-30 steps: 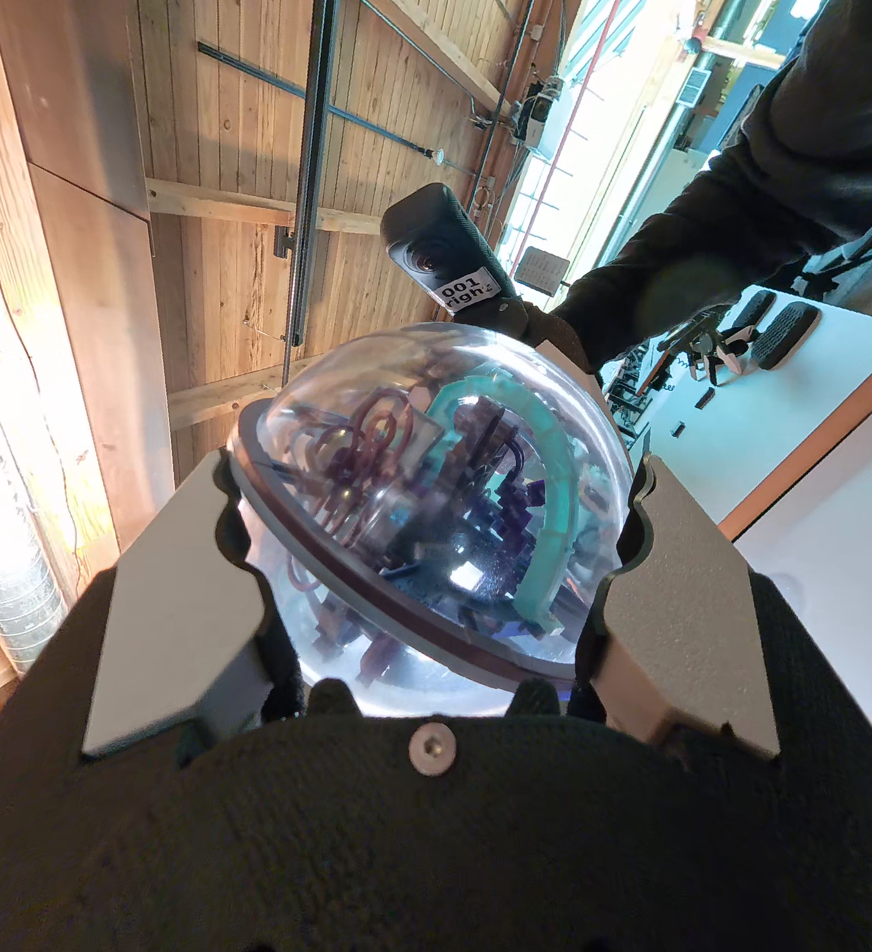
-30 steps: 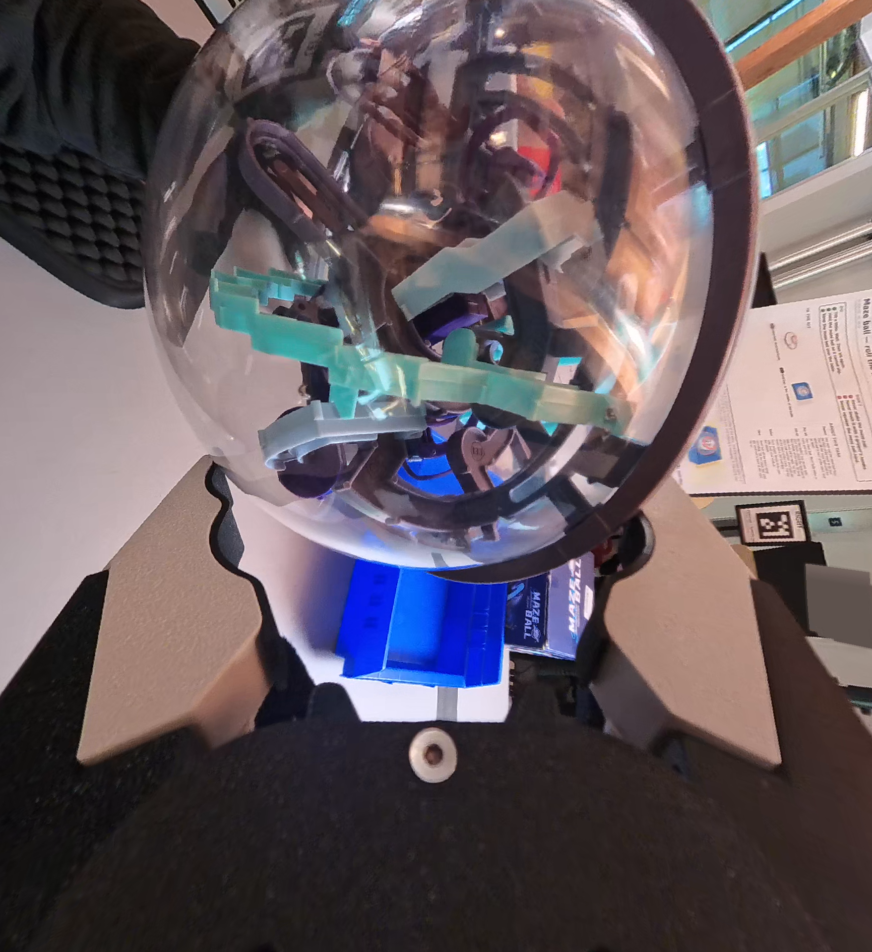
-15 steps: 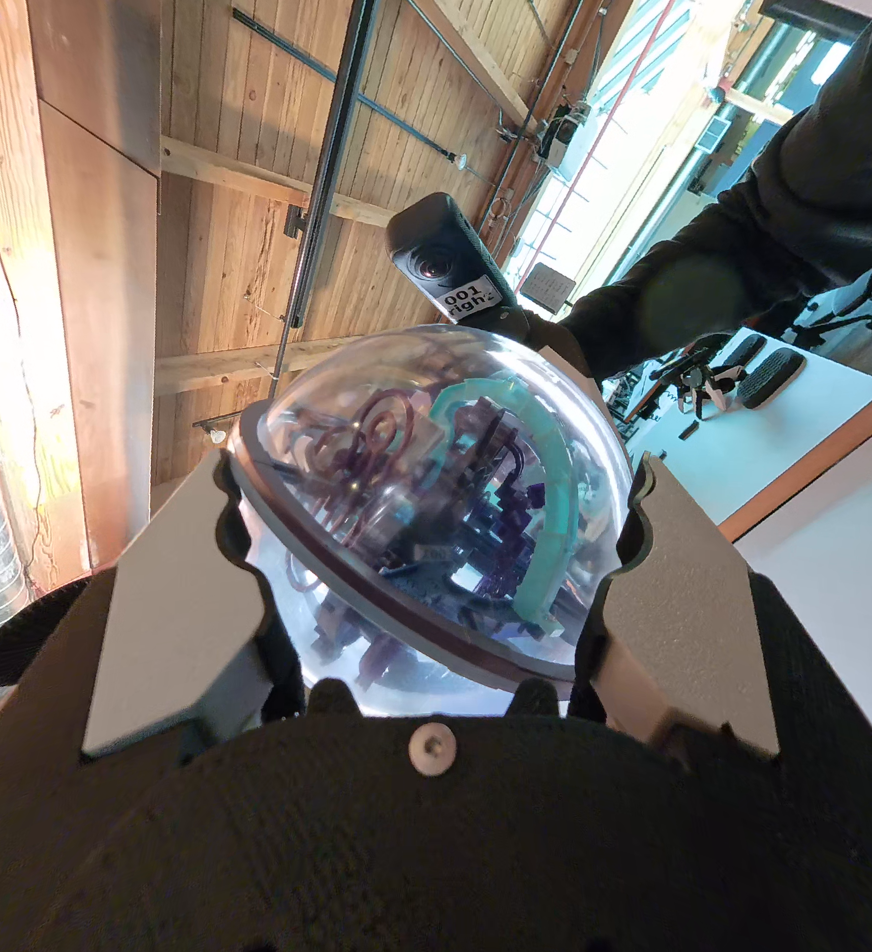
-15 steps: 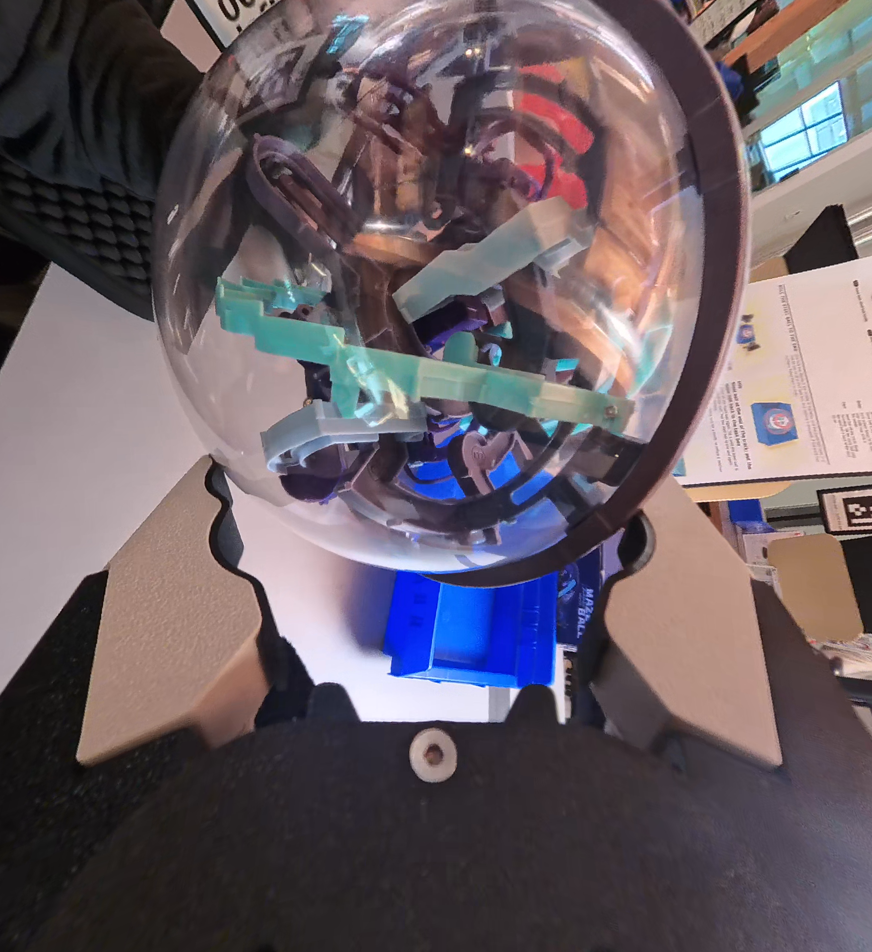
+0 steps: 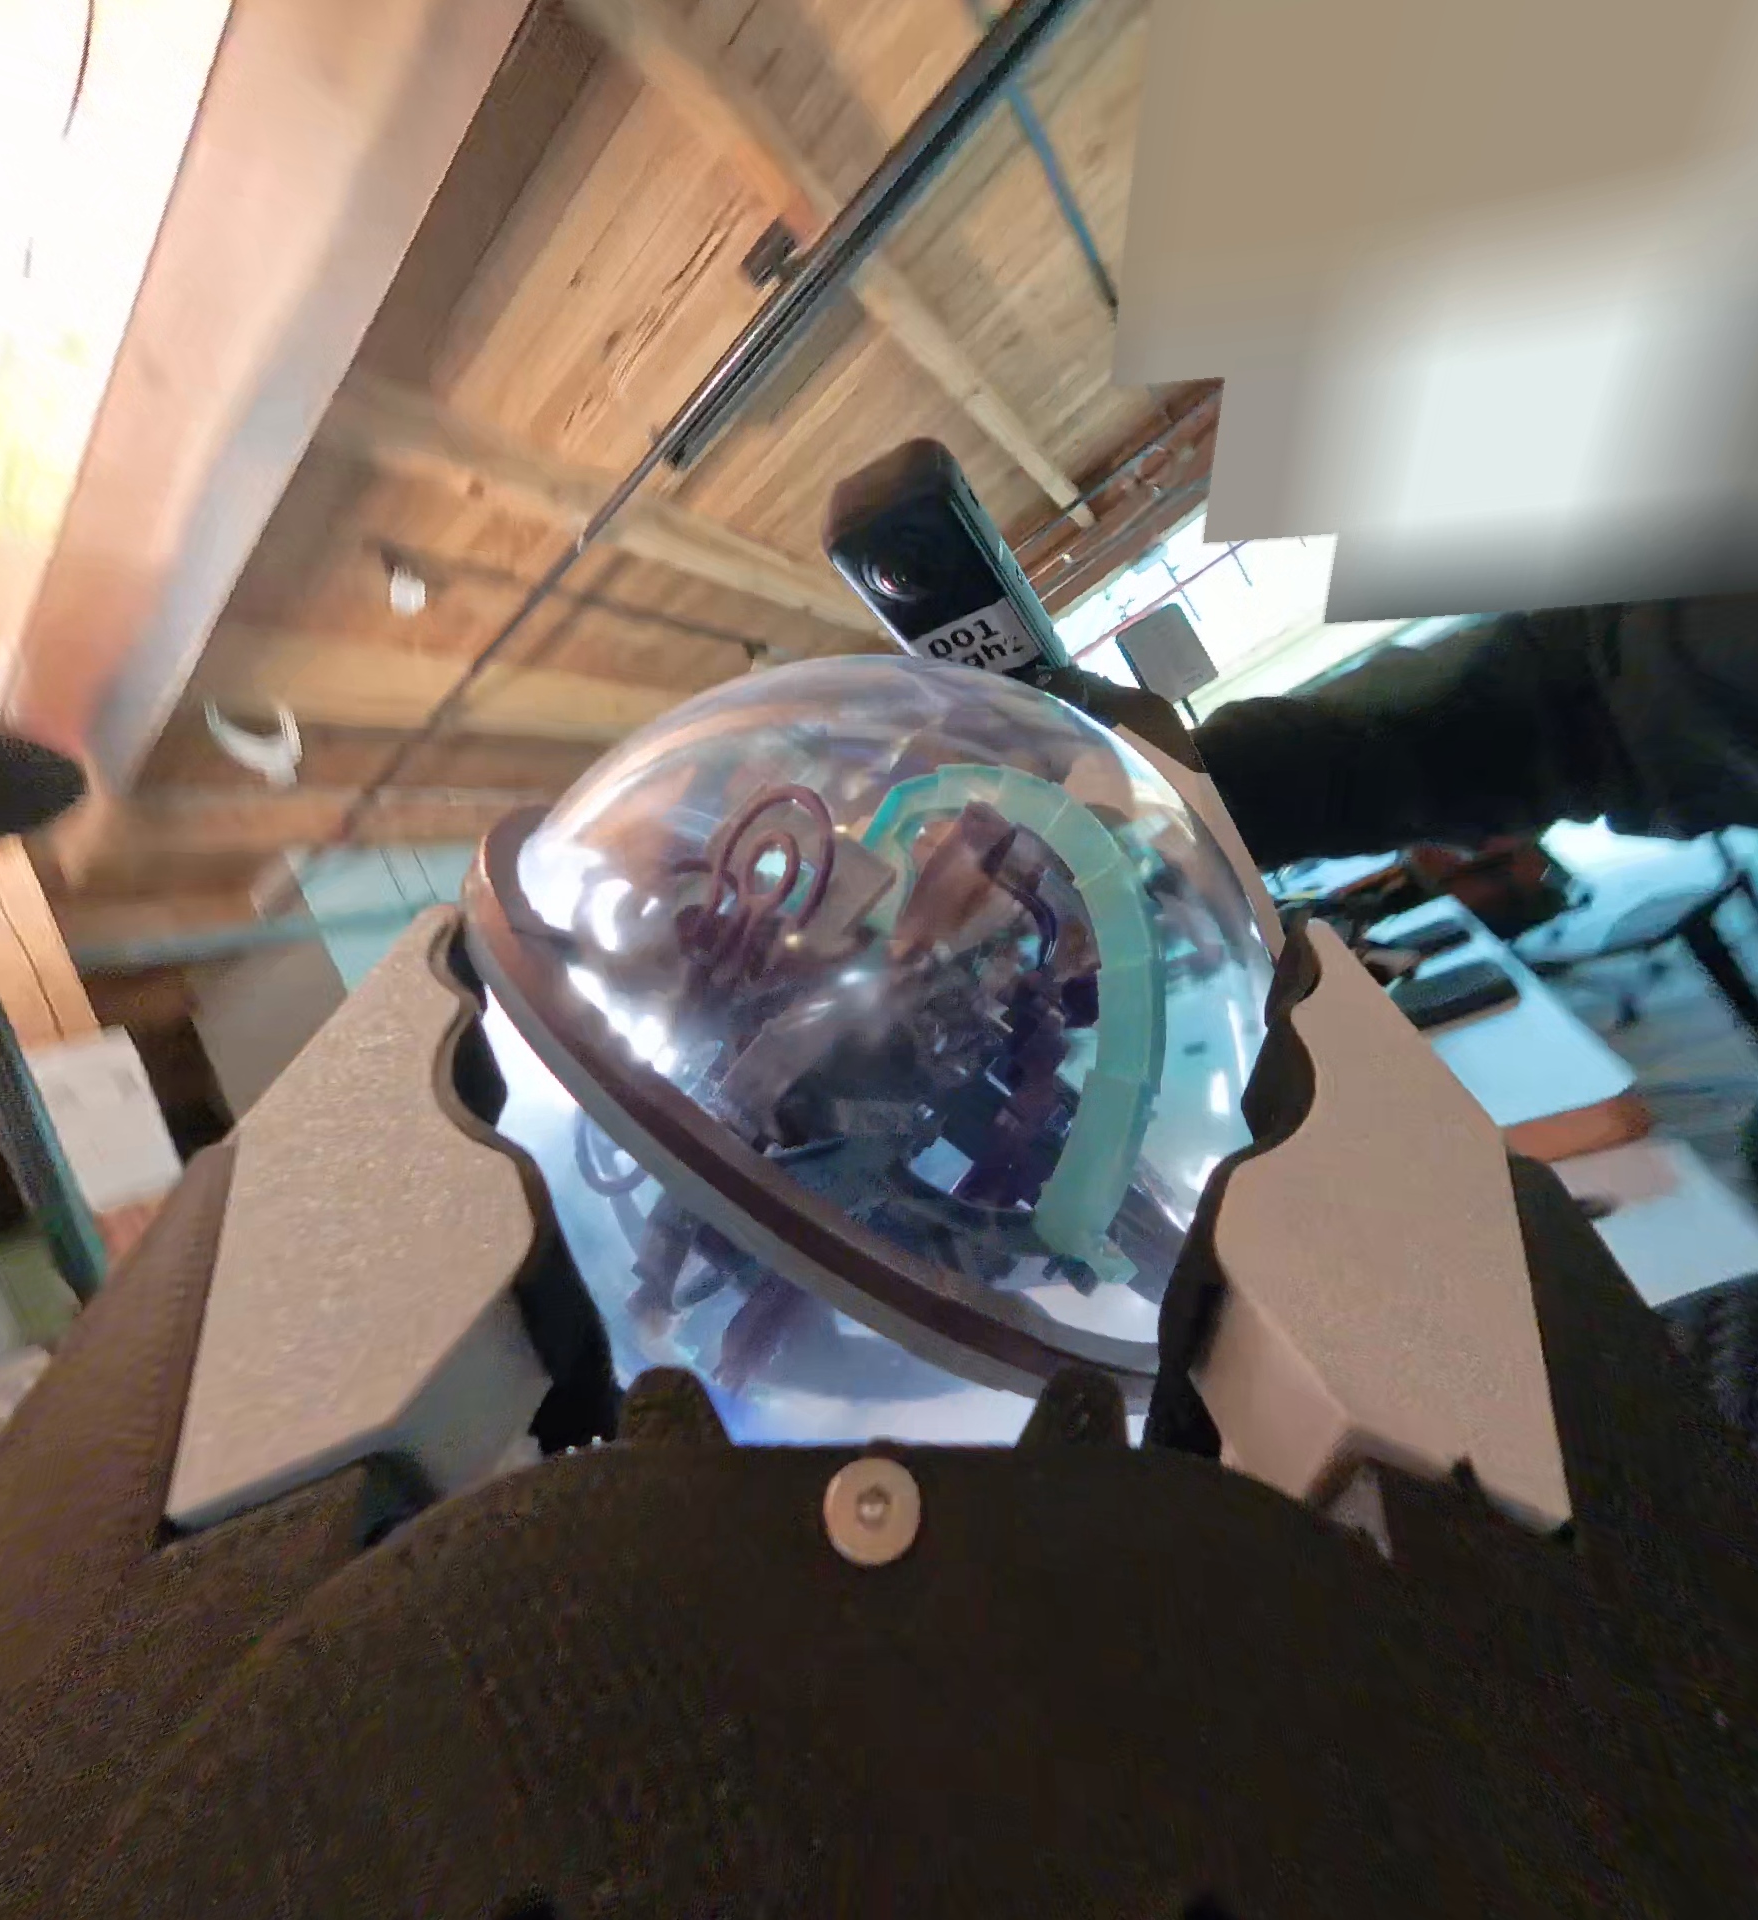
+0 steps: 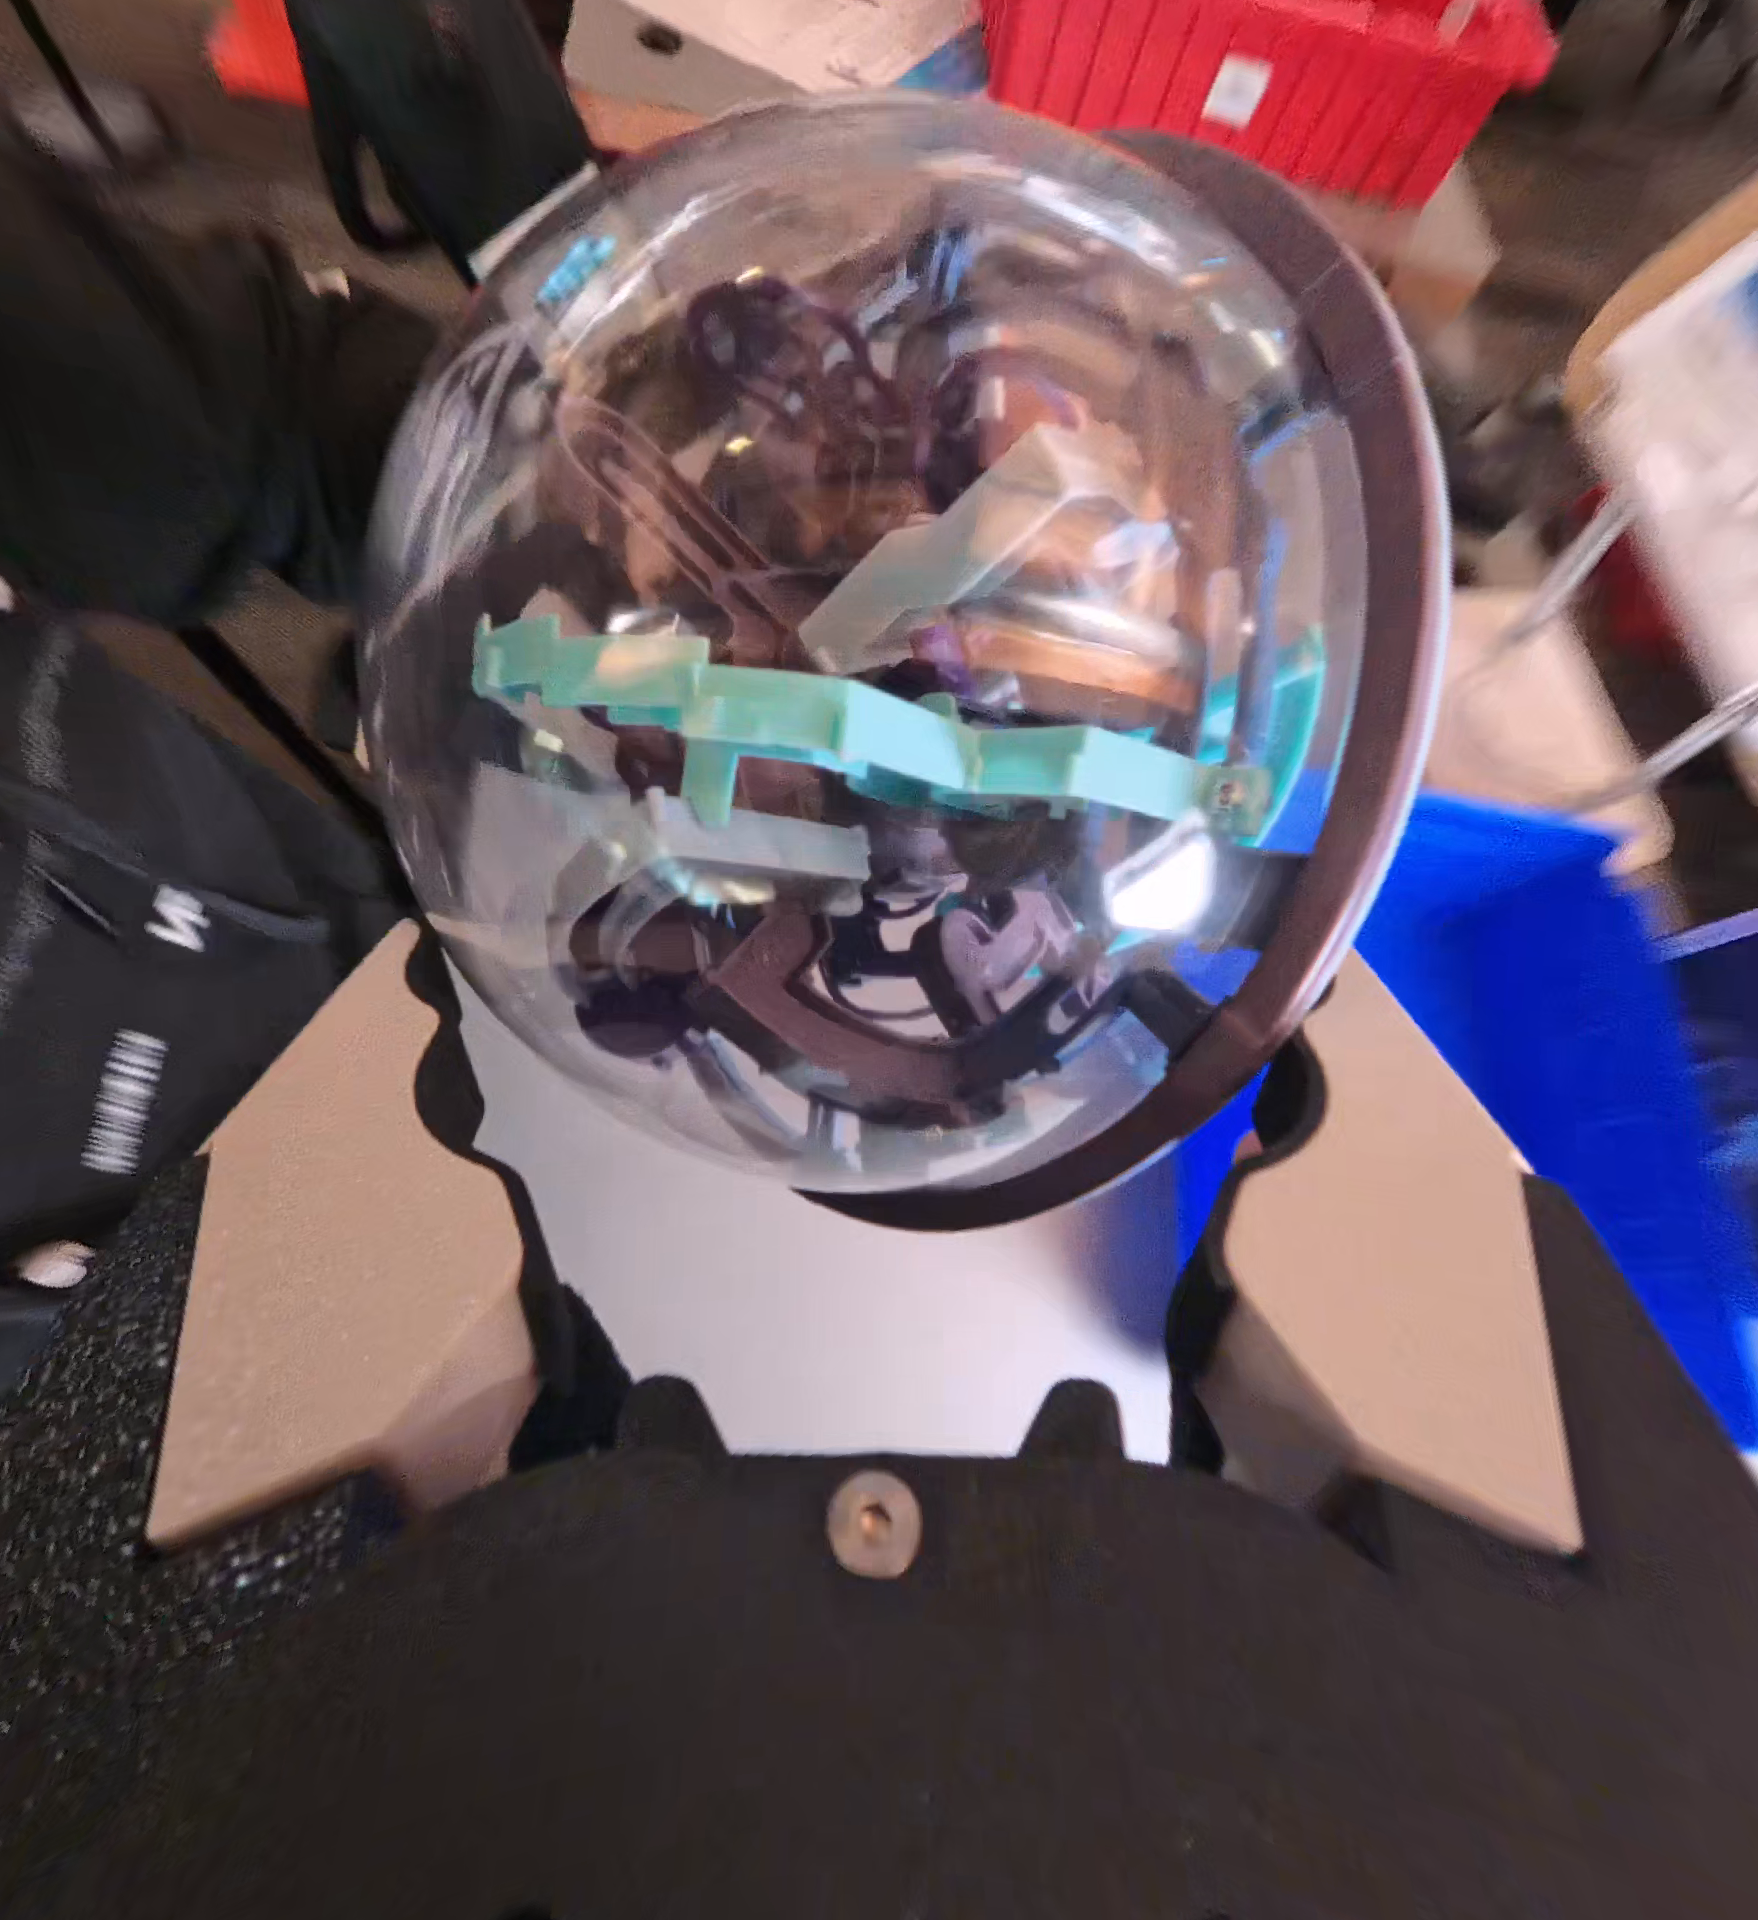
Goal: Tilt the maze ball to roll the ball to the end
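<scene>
The maze ball (image 5: 854, 997) is a clear sphere with a dark equator ring (image 5: 750, 1143) and teal (image 5: 1114, 987) and purple tracks inside. My left gripper (image 5: 875, 940) is shut on it, one finger on each side, and holds it in the air. In the right wrist view the maze ball (image 6: 854, 644) fills the middle, its ring (image 6: 1394, 623) on the right and a teal track (image 6: 854, 727) running across. My right gripper (image 6: 859, 997) is shut on the sphere from the opposite side. I cannot make out the small ball inside.
The right gripper's camera (image 5: 927, 571) and a person's dark sleeve (image 5: 1477, 748) show behind the sphere, under a wooden ceiling (image 5: 542, 312). Below lie a white table (image 6: 854, 1330), a blue bin (image 6: 1529, 1039), a red crate (image 6: 1270, 83) and a black bag (image 6: 75, 831).
Both grippers have swung with the maze ball in them, tilting it. The left view has dropped from the ceiling toward the room. The right view now looks over bags and bins and is blurred.
</scene>
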